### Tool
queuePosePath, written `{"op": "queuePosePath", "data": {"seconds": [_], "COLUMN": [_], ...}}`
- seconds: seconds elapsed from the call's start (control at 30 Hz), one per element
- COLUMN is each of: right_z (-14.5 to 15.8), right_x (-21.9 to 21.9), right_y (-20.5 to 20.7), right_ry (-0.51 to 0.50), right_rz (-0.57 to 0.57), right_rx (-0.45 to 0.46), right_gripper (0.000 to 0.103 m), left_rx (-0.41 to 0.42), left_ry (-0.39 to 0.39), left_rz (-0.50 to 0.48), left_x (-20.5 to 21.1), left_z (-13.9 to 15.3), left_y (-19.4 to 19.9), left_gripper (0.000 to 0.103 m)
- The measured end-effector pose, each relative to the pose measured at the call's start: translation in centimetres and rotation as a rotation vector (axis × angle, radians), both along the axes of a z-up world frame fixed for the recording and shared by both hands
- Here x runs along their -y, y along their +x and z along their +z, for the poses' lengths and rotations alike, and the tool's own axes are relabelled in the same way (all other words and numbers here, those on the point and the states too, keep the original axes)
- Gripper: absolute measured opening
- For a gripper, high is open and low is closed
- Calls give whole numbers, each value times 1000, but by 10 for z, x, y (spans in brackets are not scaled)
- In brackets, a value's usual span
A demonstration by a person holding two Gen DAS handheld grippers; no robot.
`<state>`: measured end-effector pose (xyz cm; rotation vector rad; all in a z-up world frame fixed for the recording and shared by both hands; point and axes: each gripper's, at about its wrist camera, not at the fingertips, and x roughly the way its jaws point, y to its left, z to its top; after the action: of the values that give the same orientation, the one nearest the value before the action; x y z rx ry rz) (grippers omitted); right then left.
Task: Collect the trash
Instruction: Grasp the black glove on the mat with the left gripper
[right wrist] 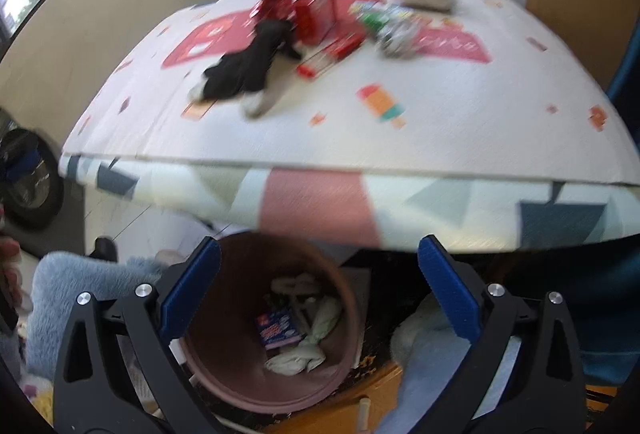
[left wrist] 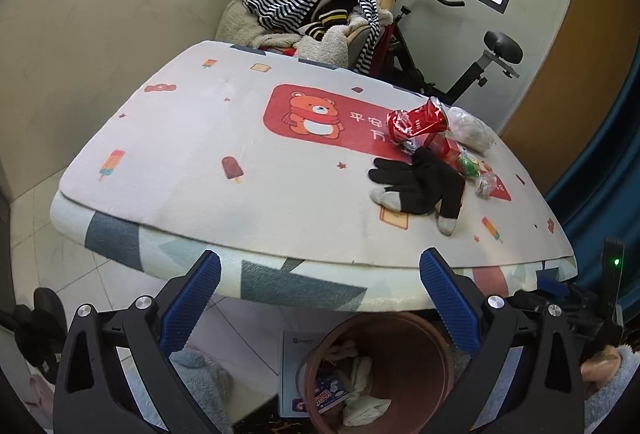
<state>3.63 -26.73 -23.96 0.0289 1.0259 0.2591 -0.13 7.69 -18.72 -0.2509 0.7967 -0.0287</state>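
Blue-padded right gripper [right wrist: 319,288] hangs released and empty above the brown bin [right wrist: 224,386], probably because trash went in; left gripper [left wrist: 320,298] likewise released.

My left gripper [left wrist: 320,274] and right gripper [right wrist: 319,262] both carry blue ribbed pads on black frames. The table mat [left wrist: 200,138] is white, sprinkled with popsicles, and has a red panel with an orange bear [left wrist: 314,114]; the cloth [left wrist: 280,278] beneath shows grey, teal and pink triangles. A crushed can [left wrist: 416,122] is red and silver, the glove [left wrist: 420,182] black with grey fingertips. The bin [right wrist: 248,354] is brown, holding white tissue and a blue-pink wrapper [right wrist: 278,328].
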Motion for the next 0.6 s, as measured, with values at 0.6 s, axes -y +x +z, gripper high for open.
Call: {"op": "queuePosePath", "data": {"seconds": [0.6], "right_z": [51], "right_x": [38], "right_y": [59], "right_ry": [-47], "right_rz": [-18], "right_rx": [193], "right_gripper": [97], "left_rx": [-28], "left_ry": [48], "left_rz": [-269], "left_x": [90], "left_z": [-4], "left_y": [100], "left_gripper": [97]}}
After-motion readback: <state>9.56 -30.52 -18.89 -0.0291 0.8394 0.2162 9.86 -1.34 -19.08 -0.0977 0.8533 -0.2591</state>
